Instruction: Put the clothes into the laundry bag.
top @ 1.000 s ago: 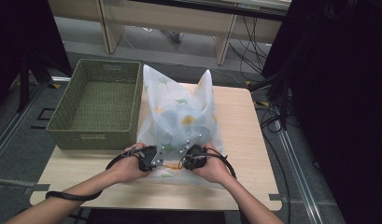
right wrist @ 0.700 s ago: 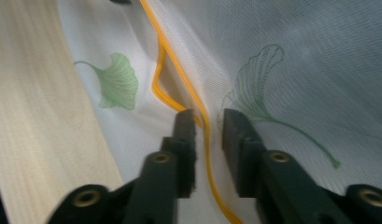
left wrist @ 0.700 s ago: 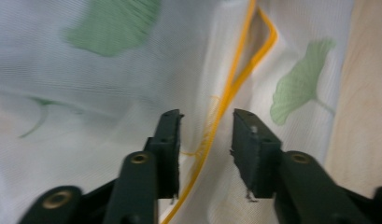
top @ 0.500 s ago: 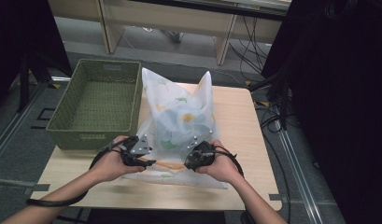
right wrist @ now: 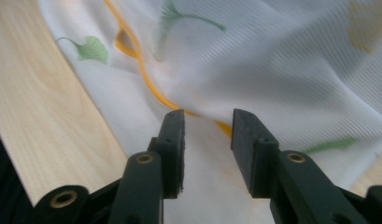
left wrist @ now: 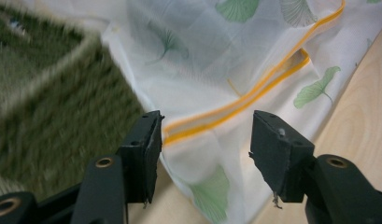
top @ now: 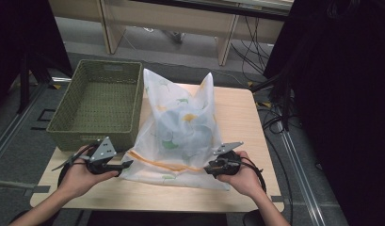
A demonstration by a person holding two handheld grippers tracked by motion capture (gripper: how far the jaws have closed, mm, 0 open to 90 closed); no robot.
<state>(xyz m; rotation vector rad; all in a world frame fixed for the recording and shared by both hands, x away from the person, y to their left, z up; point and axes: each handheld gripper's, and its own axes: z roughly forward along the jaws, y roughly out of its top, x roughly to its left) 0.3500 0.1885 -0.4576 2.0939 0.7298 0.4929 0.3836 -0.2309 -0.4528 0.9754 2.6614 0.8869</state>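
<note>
Table carried the green basket far left, the white leaf-print bag mid-table, touching the basket. Bag looked light, soft, slippery mesh; best taken at the orange zipper hem. My left gripper and right gripper had just been opening, jaws apart, gripping nothing.

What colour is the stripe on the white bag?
Orange stripe on the bag; clearest in the left gripper view.

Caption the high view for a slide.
Both open grippers, left and right, flank a leaf-print bag beside a green basket.
</note>
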